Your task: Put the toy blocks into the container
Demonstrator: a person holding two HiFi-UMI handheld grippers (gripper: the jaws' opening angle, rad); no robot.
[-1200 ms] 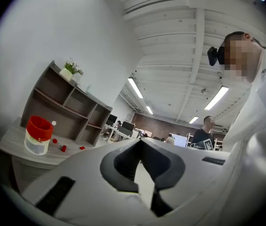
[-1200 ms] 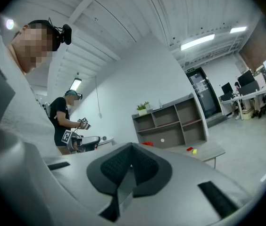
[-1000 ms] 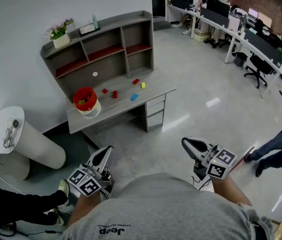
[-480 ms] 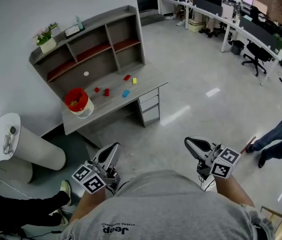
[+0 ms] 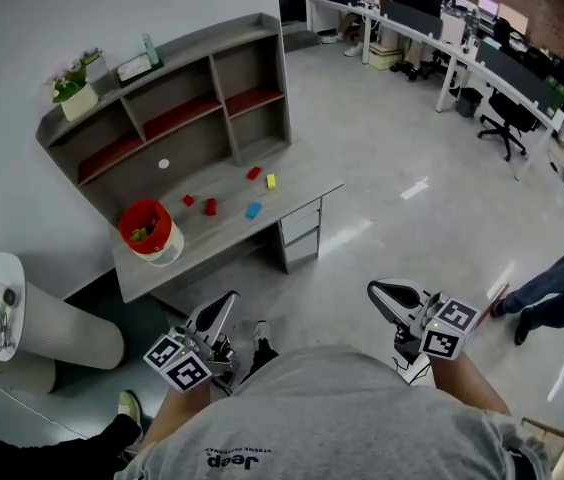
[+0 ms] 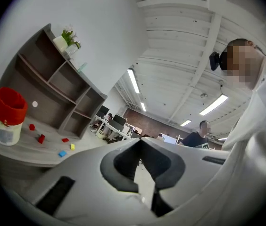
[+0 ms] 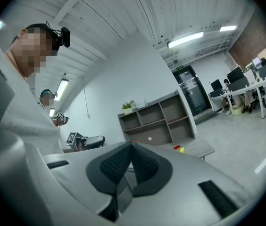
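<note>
Several toy blocks lie on the grey desk (image 5: 292, 193): two red ones (image 5: 188, 200) (image 5: 210, 207), a blue one (image 5: 253, 210), a yellow one (image 5: 271, 180) and another red one (image 5: 253, 173). The red container (image 5: 145, 226) stands at the desk's left end. My left gripper (image 5: 226, 300) and right gripper (image 5: 374, 290) are held near my body, well short of the desk, both shut and empty. The left gripper view shows the shut left gripper (image 6: 140, 142), the container (image 6: 9, 108) and the blue block (image 6: 62, 153). The right gripper (image 7: 132, 147) points at the shelf, with the yellow block (image 7: 181, 149) beyond it.
A grey shelf unit (image 5: 162, 98) with a potted plant (image 5: 70, 83) rises behind the desk. A white cylindrical piece (image 5: 32, 318) lies on the floor at the left. A person's legs (image 5: 562, 288) show at the right. Office desks and chairs (image 5: 442, 28) fill the back.
The desk and shelf have slid left and a little nearer in the head view as I moved toward them. My shoe now shows between the grippers. Both grippers stay shut.
</note>
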